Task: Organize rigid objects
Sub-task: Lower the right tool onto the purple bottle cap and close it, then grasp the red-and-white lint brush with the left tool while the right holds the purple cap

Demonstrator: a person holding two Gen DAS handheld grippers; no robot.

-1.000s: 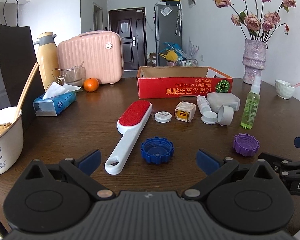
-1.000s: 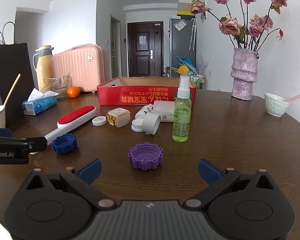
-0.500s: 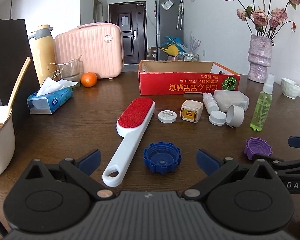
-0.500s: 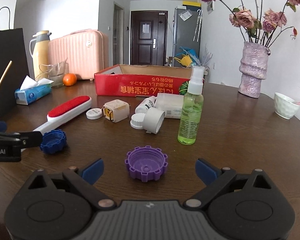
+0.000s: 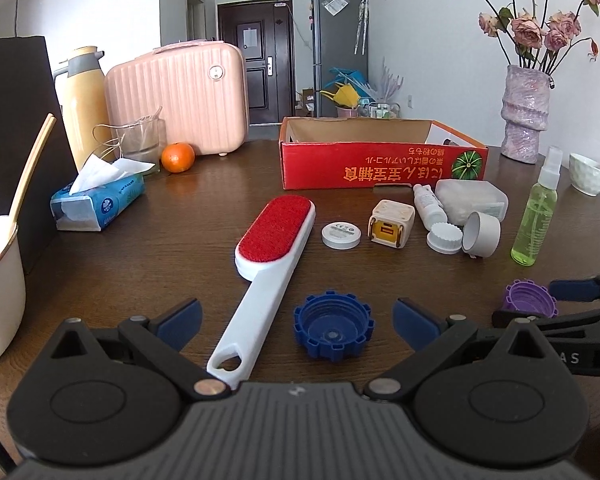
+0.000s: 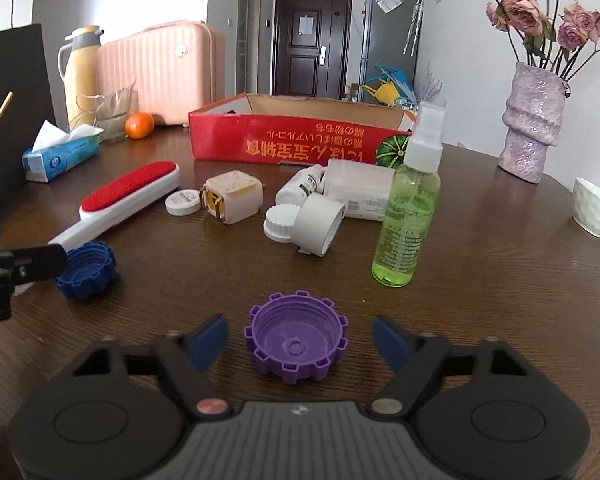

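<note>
My left gripper [image 5: 296, 320] stands open low over the brown table. Between its fingers lie a blue toothed cap [image 5: 332, 330] and the white handle of a red lint brush [image 5: 274, 236]. The jaws of my right gripper [image 6: 300, 340] are closing round a purple toothed cap [image 6: 296, 338]. A small gap shows on each side between the pads and the cap. A green spray bottle [image 6: 410, 220] stands upright just beyond it. Further back lie a cream cube plug [image 6: 232, 198], a white disc [image 6: 183, 202], a white roll [image 6: 318, 230], a small bottle and a clear case.
An open red cardboard box [image 5: 380, 168] sits behind the small items. A tissue pack [image 5: 100, 204], an orange [image 5: 178, 157], a pink case [image 5: 180, 96], a flask and a black bag stand at the left. A white bowl with chopsticks [image 5: 0, 280] is near left; a vase [image 6: 534, 120] and a small bowl are at the right.
Both grippers have come forward and lower, so each cap now lies between its fingers. The right gripper's jaws have narrowed round the purple cap. The left jaws stay wide.
</note>
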